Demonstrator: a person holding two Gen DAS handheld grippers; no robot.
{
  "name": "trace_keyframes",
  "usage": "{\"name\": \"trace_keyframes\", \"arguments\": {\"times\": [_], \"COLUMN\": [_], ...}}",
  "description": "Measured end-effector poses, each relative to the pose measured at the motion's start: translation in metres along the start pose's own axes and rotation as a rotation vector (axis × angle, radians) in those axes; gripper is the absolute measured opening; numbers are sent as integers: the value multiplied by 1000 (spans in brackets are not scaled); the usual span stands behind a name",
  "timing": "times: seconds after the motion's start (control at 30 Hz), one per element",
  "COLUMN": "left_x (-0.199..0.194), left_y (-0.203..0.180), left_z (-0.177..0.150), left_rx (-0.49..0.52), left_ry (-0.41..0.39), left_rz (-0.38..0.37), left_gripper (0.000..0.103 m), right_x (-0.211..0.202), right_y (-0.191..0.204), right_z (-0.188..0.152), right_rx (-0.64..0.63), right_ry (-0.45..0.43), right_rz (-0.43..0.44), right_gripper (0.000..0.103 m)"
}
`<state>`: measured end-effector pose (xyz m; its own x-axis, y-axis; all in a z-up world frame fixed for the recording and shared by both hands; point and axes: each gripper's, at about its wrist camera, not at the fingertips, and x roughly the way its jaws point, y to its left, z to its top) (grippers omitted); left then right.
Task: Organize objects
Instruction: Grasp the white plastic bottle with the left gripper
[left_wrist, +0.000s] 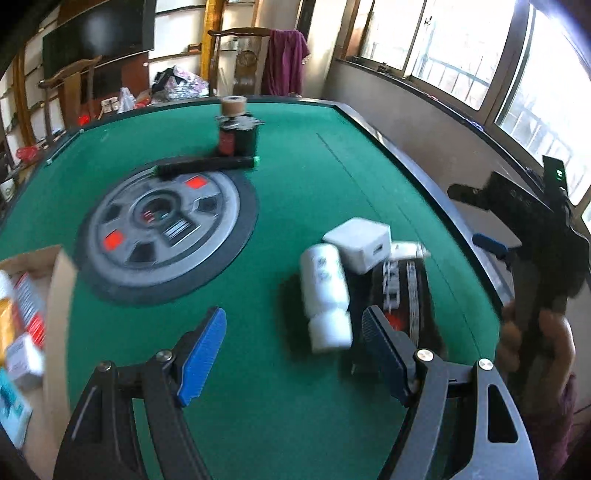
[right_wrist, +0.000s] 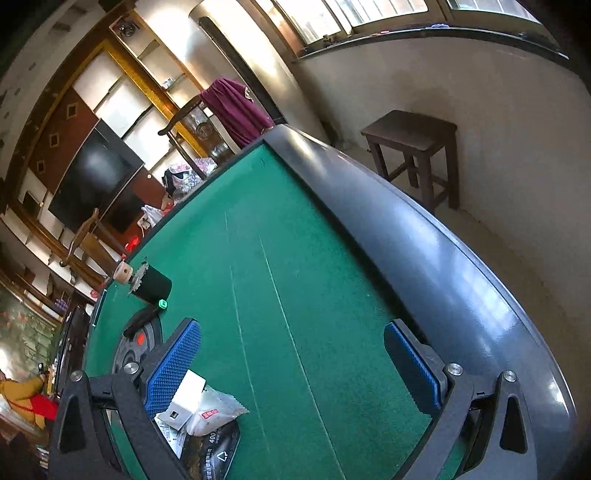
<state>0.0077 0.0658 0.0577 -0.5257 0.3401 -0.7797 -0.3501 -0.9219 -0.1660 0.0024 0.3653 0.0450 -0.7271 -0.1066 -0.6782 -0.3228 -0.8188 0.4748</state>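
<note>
While its blue-padded jaws stood spread and empty over the green table (left_wrist: 295, 177), the left gripper (left_wrist: 291, 354) hung just short of a white bottle (left_wrist: 325, 291) lying ahead, a white charger (left_wrist: 360, 243) behind it on a black packet (left_wrist: 406, 295). The right gripper (right_wrist: 295, 369), likewise agape, held nothing, that cluster beside its left finger.

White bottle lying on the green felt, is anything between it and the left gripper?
Nothing visible. The white bottle lies just ahead of the open left gripper, only bare felt between. The white charger sits beyond it.
</note>
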Motion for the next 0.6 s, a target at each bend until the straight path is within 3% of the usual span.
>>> {"name": "trace_keyframes", "arguments": {"times": [0.23, 0.27, 0.33, 0.4, 0.6], "left_x": [39, 45, 52, 57, 53], "left_y": [-24, -26, -25, -20, -10], "left_z": [6, 5, 6, 6, 1], "left_rx": [100, 118, 118, 87, 54], "left_ry": [16, 19, 34, 65, 77], "left_rz": [4, 19, 27, -1, -5], "left_gripper": [75, 72, 47, 33, 33], "right_x": [0, 1, 2, 2, 6], "right_y": [5, 6, 8, 11, 19], "right_z": [-2, -2, -3, -5, -8], "right_rx": [-8, -10, -17, -30, -57], "right_ry": [11, 14, 18, 19, 32], "right_rz": [10, 13, 16, 12, 12], "right_gripper": [101, 101, 101, 101, 101]}}
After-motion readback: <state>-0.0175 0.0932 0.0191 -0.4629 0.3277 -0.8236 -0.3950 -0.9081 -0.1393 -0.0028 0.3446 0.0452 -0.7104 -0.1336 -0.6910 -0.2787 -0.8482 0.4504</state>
